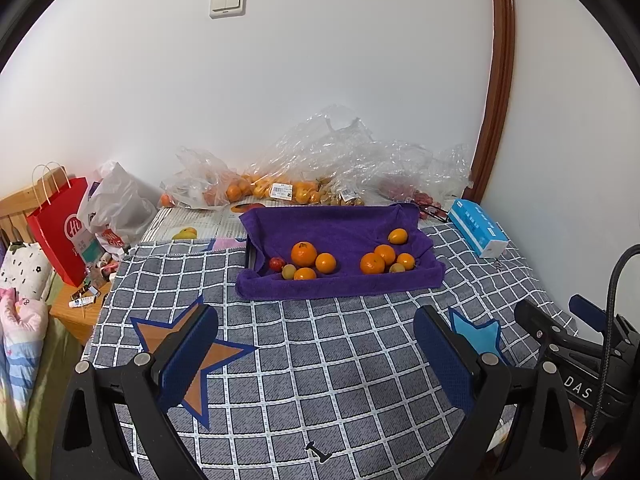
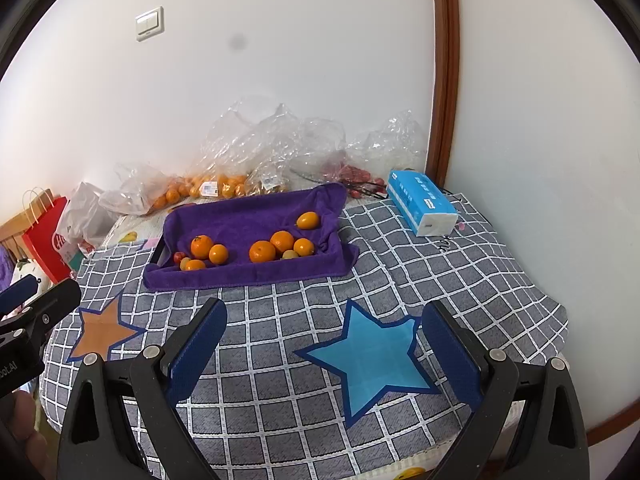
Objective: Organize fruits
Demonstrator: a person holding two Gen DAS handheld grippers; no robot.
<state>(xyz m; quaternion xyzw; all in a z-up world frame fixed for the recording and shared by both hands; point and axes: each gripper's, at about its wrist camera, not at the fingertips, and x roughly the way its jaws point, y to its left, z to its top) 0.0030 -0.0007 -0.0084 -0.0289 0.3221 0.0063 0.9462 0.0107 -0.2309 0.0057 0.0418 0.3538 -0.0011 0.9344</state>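
Note:
A tray lined with a purple towel (image 1: 320,224) (image 2: 248,216) sits at the far side of the checked cloth. Several oranges lie in it in two loose groups, the biggest orange (image 1: 303,253) (image 2: 201,246) on the left and another cluster (image 1: 372,263) (image 2: 262,251) on the right. A small red fruit (image 1: 277,263) (image 2: 178,257) and greenish-yellow fruits lie among them. My left gripper (image 1: 316,320) is open and empty, well short of the tray, over an orange star patch (image 1: 208,356) (image 2: 105,332). My right gripper (image 2: 324,316) is open and empty above a blue star patch (image 2: 372,356) (image 1: 478,332).
Clear plastic bags with more oranges (image 1: 256,188) (image 2: 200,188) and red fruits (image 1: 400,190) (image 2: 352,172) lie along the wall behind the tray. A blue tissue pack (image 1: 478,228) (image 2: 422,202) sits at the right. A red paper bag (image 1: 60,228) and clutter stand at the left.

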